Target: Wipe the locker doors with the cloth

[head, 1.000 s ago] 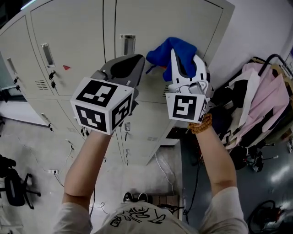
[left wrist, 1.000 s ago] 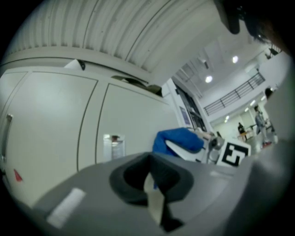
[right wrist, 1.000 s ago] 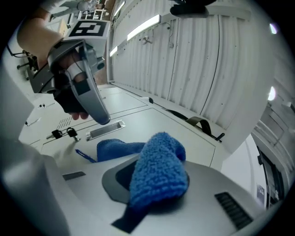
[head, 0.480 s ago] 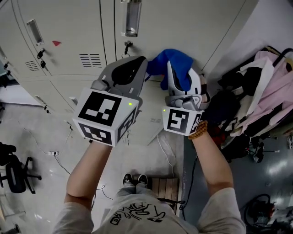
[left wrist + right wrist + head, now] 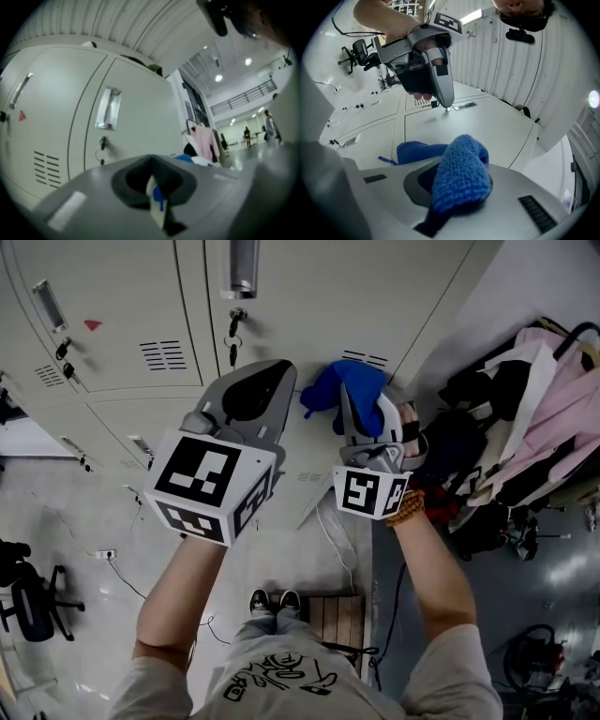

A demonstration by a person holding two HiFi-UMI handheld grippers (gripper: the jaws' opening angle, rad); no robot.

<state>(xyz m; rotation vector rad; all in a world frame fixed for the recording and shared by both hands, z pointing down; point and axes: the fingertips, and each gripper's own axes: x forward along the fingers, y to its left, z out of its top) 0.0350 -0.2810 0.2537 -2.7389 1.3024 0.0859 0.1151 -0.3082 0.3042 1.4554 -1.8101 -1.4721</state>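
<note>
Cloth (image 5: 336, 390), blue terry, is pinched in the right gripper (image 5: 367, 411). Its jaws are clamped on one fold, w/ the rest bunched up over the tips and lying against the locker door (image 5: 309, 296), low on the panel just by the vent slots (image 5: 361, 359). Main risk, imo: only a fold is gripped, so drag across the painted metal could tug the cloth (image 5: 459, 173) loose, or roll it back so a bare jaw tip scrapes the door. The loose tail could also catch on the vent slots, or on the key (image 5: 232, 338) hanging below the handle (image 5: 242, 268) if the stroke runs up and left. Bunched like this, it prob. wipes only a narrow strip. Left gripper (image 5: 251, 395) has its jaws pressed together w/ nothing in them, just beside the right one and clear of the cloth; can't tell if its tip touches the door, but a bump is possible. Both forearms reach fwd, raised twd the lockers, grippers side by side; bead bracelet (image 5: 410, 507) on the right wrist.
</note>
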